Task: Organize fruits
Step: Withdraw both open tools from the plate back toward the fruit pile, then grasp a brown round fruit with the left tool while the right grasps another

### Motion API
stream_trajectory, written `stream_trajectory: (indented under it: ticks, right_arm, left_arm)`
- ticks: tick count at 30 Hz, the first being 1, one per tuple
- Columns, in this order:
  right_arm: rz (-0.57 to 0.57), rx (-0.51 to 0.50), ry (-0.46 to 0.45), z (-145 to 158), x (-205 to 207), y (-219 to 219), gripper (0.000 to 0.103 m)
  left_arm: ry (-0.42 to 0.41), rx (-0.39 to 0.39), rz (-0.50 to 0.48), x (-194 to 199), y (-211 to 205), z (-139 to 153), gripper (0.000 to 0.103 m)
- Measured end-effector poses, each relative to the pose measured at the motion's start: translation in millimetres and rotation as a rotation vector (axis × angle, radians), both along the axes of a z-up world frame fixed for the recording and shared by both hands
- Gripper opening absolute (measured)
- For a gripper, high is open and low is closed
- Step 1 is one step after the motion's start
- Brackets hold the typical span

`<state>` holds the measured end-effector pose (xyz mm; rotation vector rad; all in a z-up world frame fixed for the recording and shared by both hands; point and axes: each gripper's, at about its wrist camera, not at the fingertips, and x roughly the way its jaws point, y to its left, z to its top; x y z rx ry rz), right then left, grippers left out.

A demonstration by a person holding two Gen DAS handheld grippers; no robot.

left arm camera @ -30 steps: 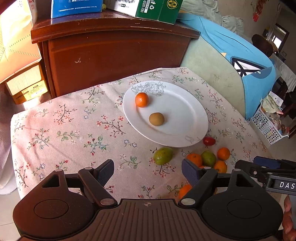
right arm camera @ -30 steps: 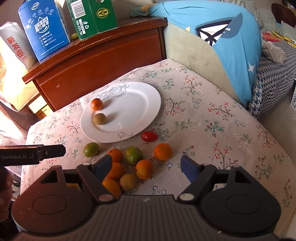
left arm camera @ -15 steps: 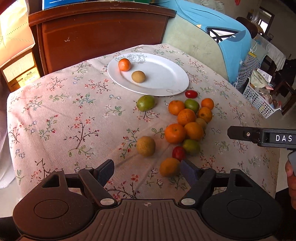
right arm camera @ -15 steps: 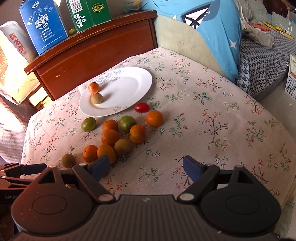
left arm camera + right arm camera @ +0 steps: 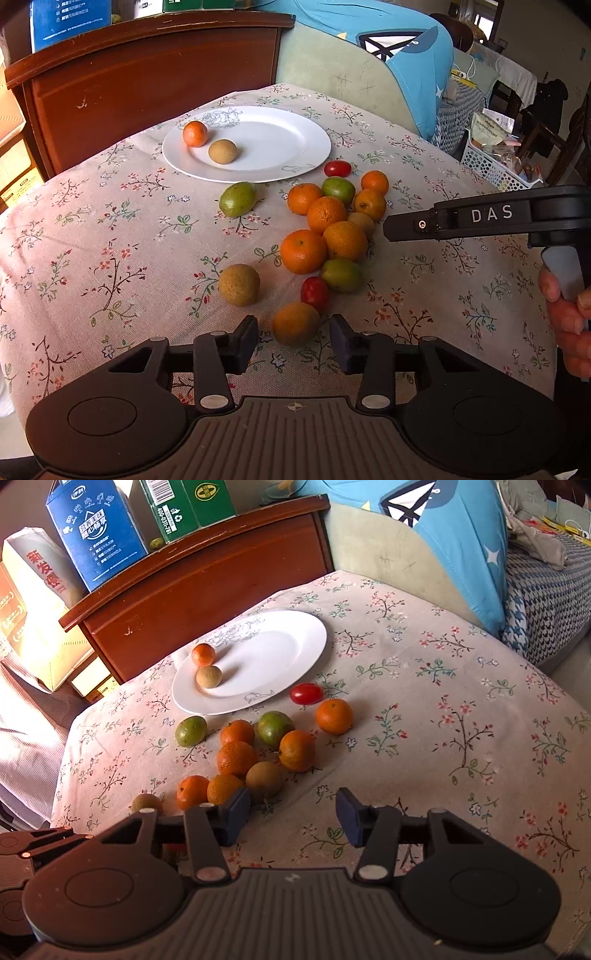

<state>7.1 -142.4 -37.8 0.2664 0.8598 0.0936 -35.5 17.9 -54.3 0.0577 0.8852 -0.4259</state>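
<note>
A white plate at the table's far side holds an orange and a brown fruit; it also shows in the right wrist view. Several oranges, green fruits and two cherry tomatoes lie loose on the floral cloth in front of it. My left gripper is open, its fingers on either side of a dull orange fruit without touching it. My right gripper is open and empty above the cloth, to the right of the fruit pile. Its side shows in the left wrist view.
A brown wooden cabinet with a blue carton and a green carton stands behind the table. A sofa with a blue cover is at the back right. A white basket sits on the floor to the right.
Both grippers have pulled back from the plate toward the near side of the table. The left gripper has narrowed around the nearest orange fruit. The fruits have not moved.
</note>
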Motion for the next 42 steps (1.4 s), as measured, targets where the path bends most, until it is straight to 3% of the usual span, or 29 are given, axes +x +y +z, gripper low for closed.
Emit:
stream_trajectory:
  ticks: [7,25,28,37,42]
  right_arm:
    - [0.023,-0.021,0.009,-16,7,12,0.035]
    - [0.053,0.012,-0.041,-22,19,26,0.035]
    - [0.046,0.023,-0.038,-22,20,24,0.027]
    - [0.051,0.025,-0.059,-14,16,23,0.027]
    - [0.04,0.03,-0.068,-8,12,20,0.027]
  left_arm:
    - [-0.01,-0.017,-0.004,3,0,-2,0.029]
    - [-0.049,0.011,-0.015,1,-5,-4,0.025]
    - [-0.046,-0.003,-0.008,1,-3,-4,0.024]
    - [-0.04,-0.009,0.018,1,1,-1,0.024]
    - [-0.041,-0.058,0.044,1,7,9,0.024]
